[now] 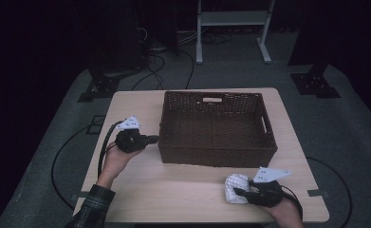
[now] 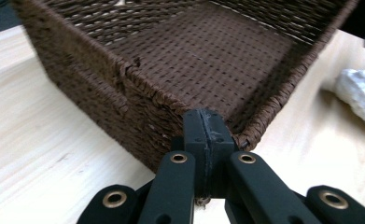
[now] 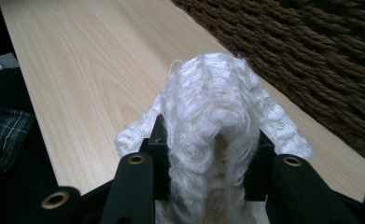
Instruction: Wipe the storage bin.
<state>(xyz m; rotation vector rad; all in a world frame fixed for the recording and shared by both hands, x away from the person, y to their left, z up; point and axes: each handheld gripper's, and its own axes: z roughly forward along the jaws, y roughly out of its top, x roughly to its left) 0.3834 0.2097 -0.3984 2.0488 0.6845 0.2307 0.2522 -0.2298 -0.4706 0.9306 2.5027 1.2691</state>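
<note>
Cloth pinched, basket waiting

Right claw has its jaws pressed on a white cloth, which bunches up between them and spills over the tips, low over the worktop. Just ahead of that claw stands the basket, its near wall close by. Left claw is pressed together on nothing, its tips right at the basket's side rim. The step looks like carrying the cloth in: next it needs a lift clear of the wall, then a release over the woven floor.
</note>
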